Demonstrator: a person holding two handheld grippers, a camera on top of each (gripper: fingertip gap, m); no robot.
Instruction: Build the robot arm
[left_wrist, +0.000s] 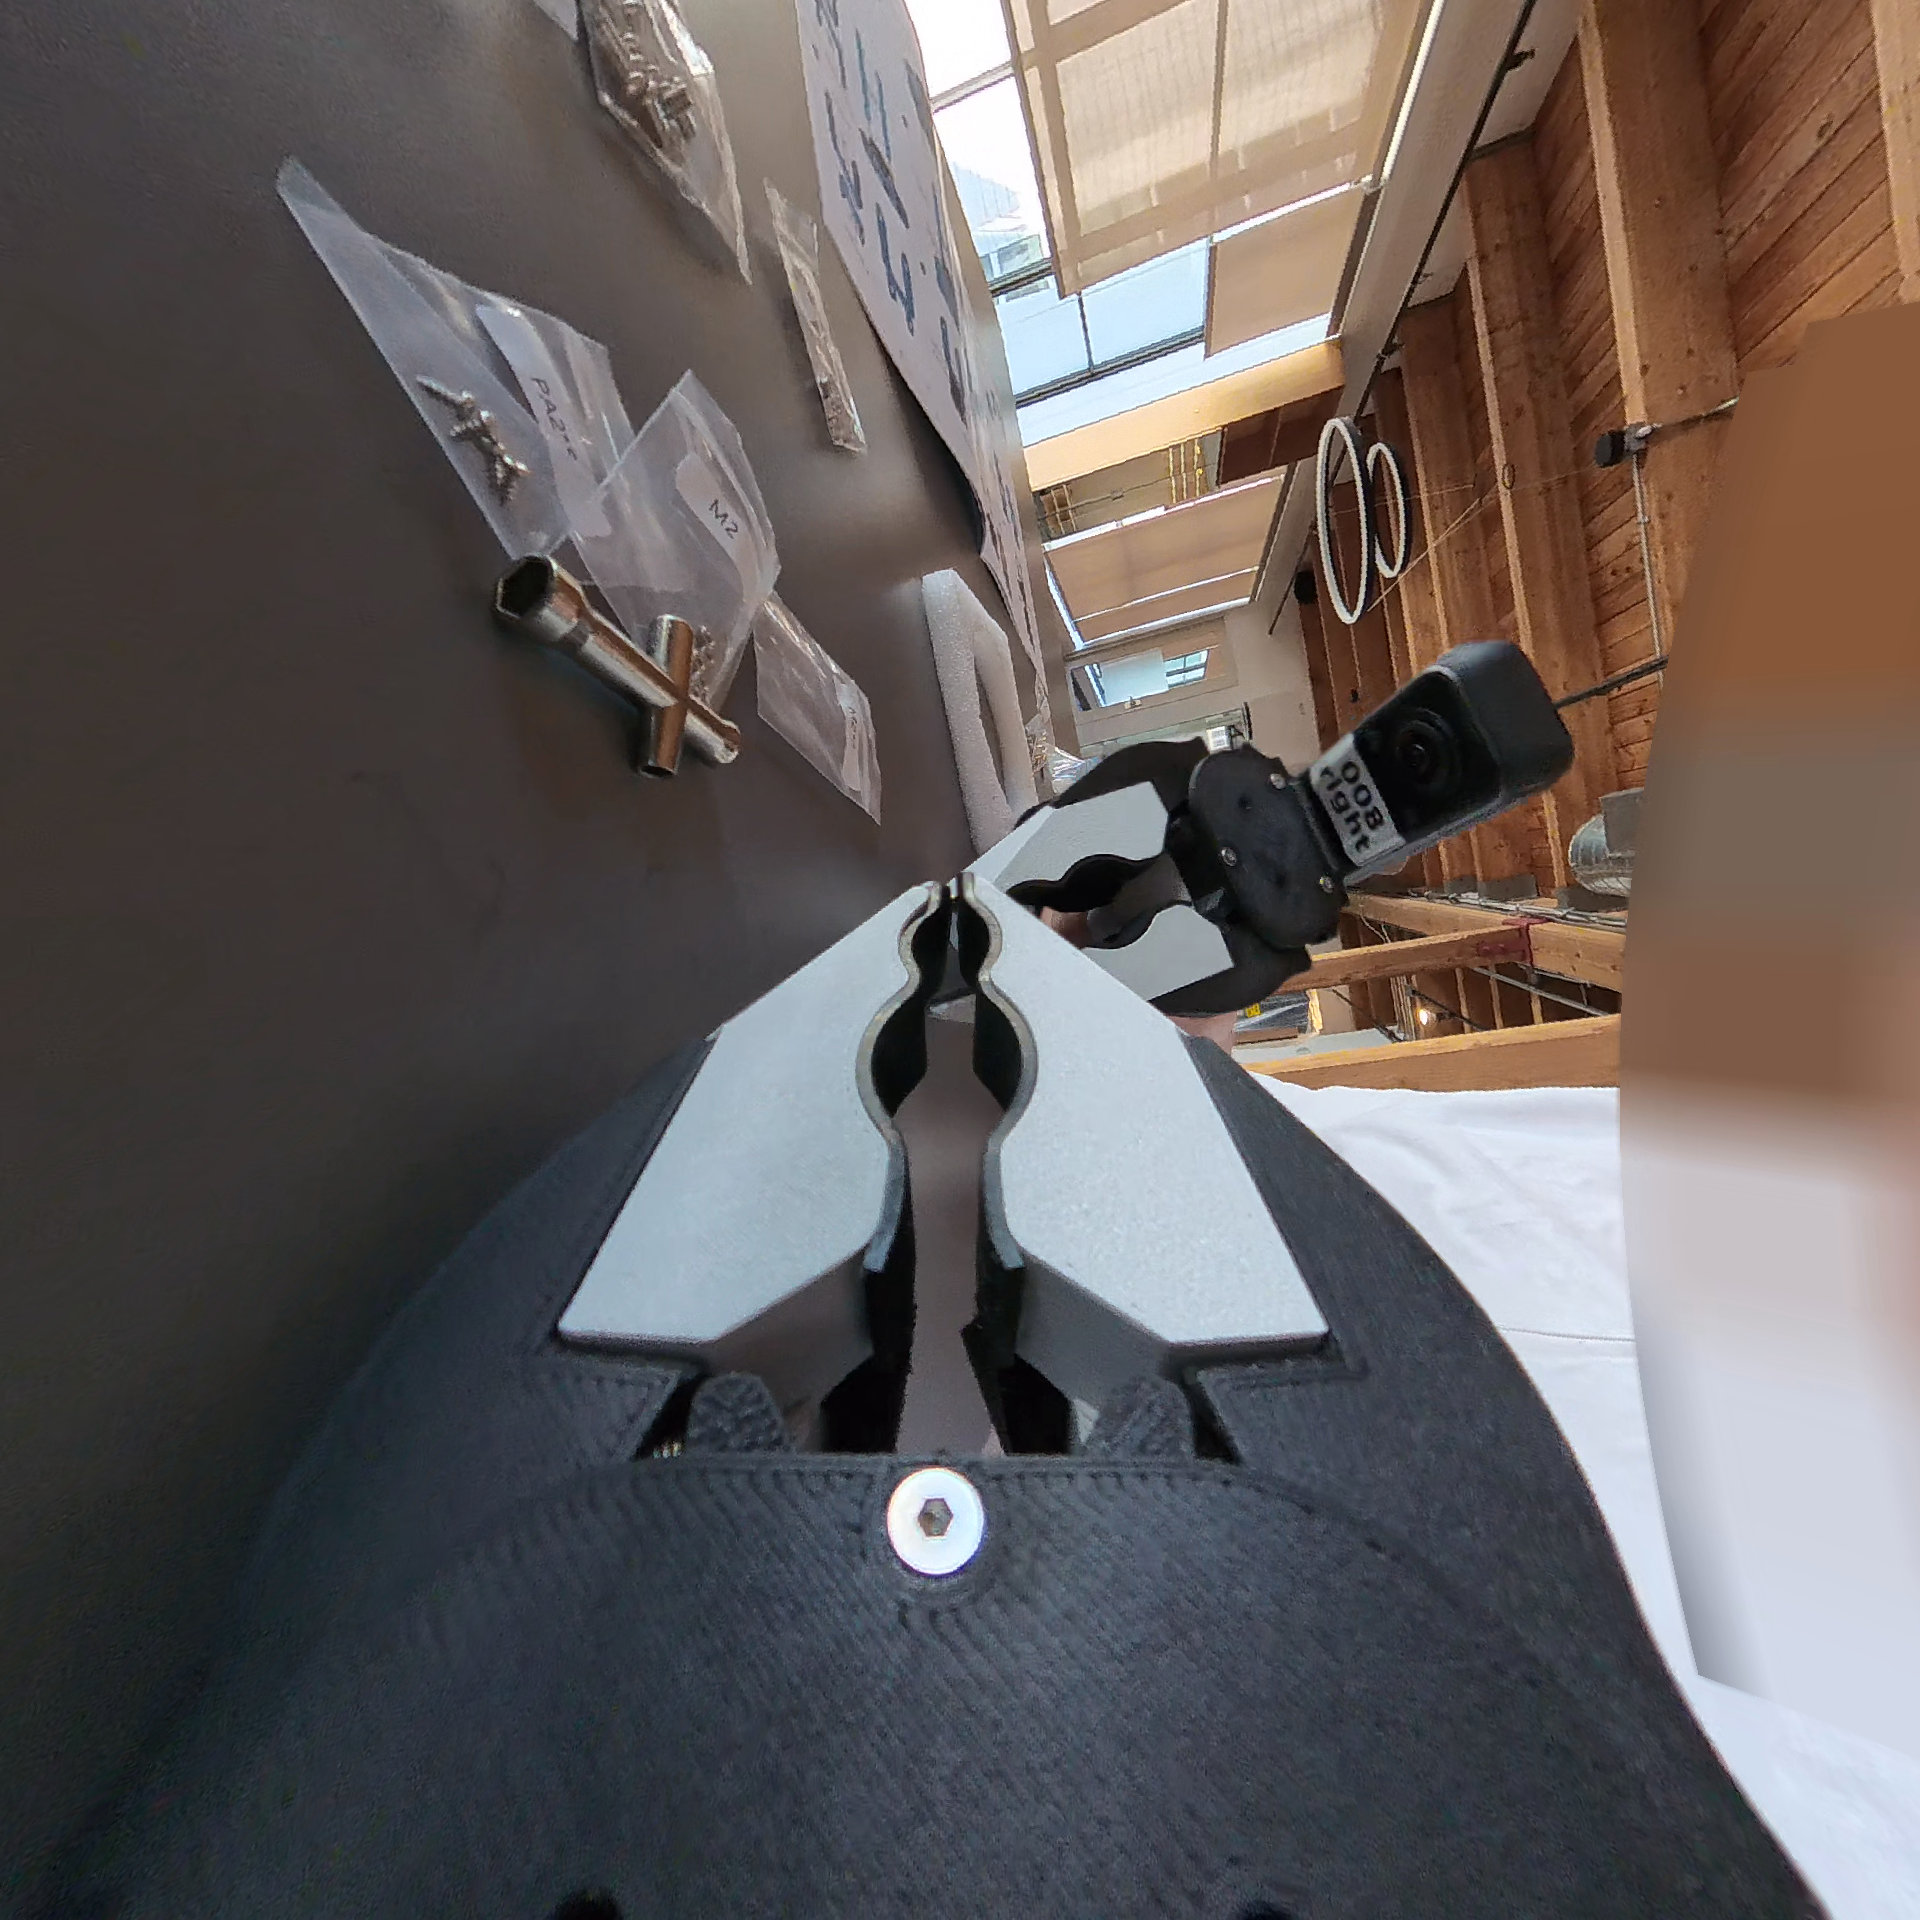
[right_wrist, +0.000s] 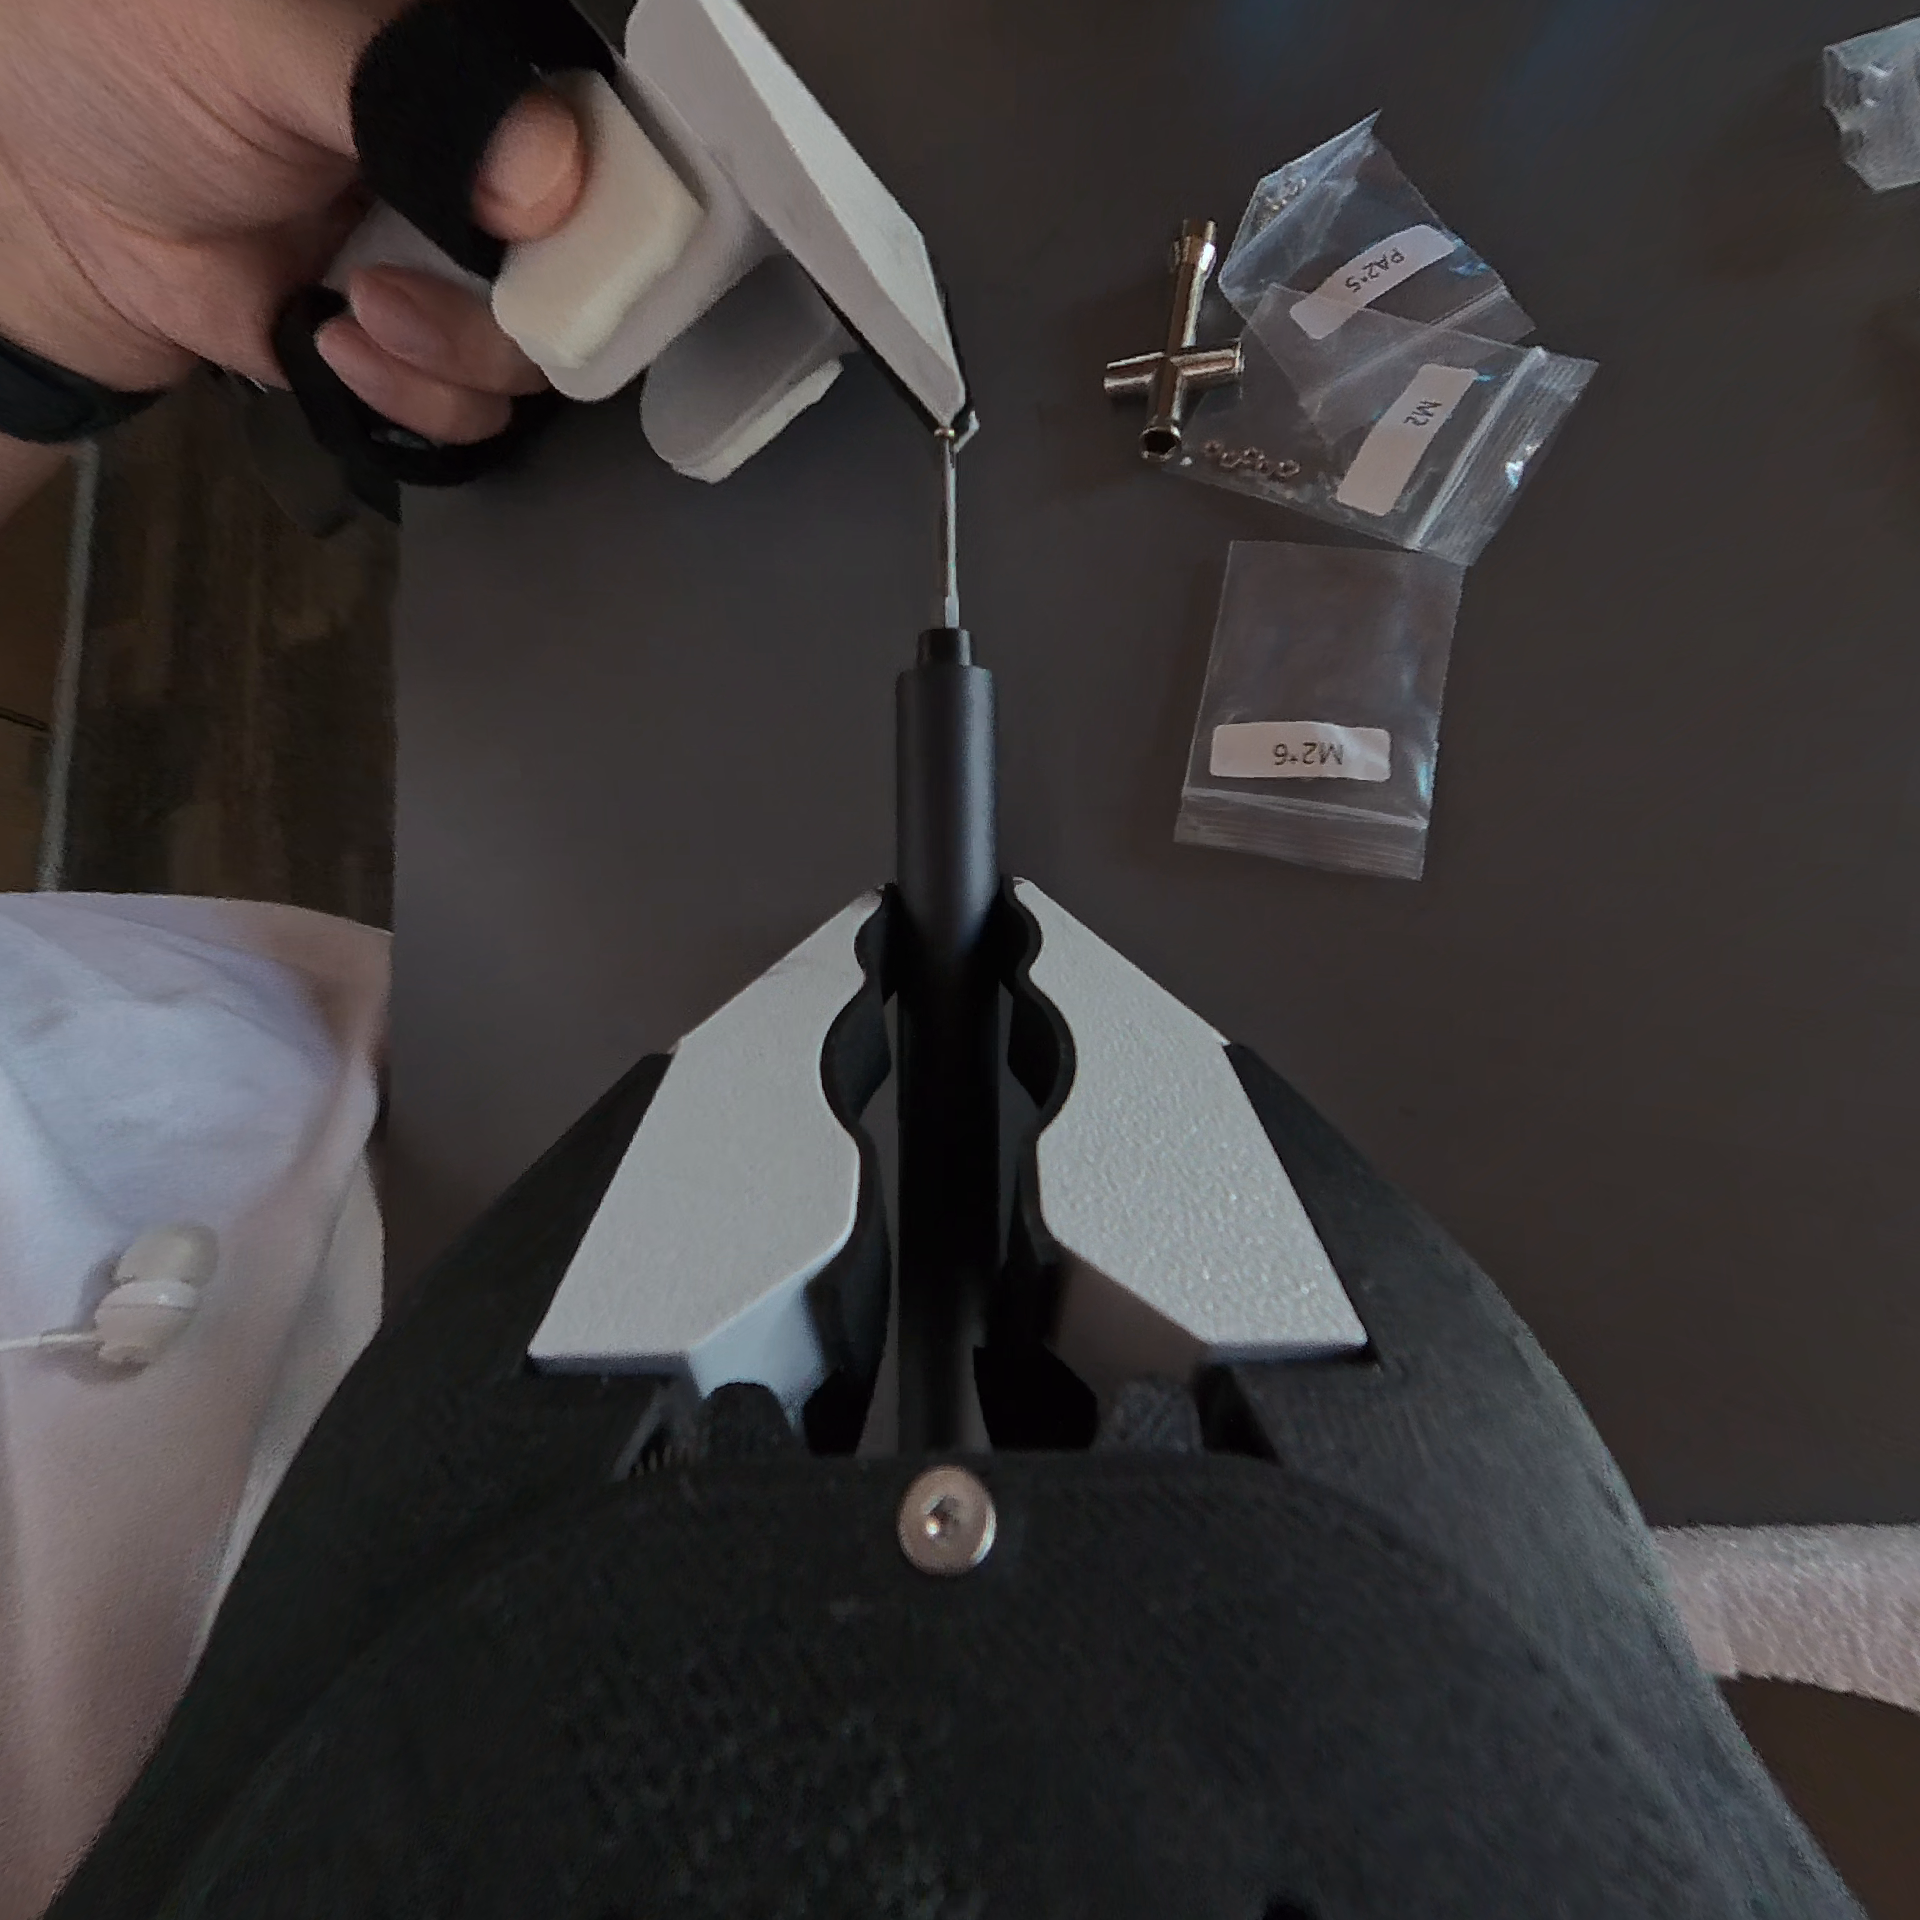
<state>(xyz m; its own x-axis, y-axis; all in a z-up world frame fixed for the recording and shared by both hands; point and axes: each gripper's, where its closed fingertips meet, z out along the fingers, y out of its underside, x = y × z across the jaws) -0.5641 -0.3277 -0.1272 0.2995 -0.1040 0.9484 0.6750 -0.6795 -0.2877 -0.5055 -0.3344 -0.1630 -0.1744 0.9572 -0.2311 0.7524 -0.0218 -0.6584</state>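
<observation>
My right gripper is shut on a black screwdriver that points forward along its fingers. The thin metal bit reaches up to the tip of my left gripper. The left gripper is shut on a small metal screw, which the bit tip meets. In the left wrist view my left gripper has its fingertips pressed together, and the right gripper with its camera sits just beyond them. A hand holds the left gripper's handle. Both grippers hang above a dark mat.
A cross-shaped metal socket wrench lies on the mat, partly under clear plastic bags of small hardware with white labels. Another bag lies nearer. A white foam piece is at the lower right. A printed white sheet lies farther off. Spacing between my two grippers at the tips: around 8 centimetres. From the left gripper's tips to the cross-shaped metal socket wrench is close to 5 centimetres.
</observation>
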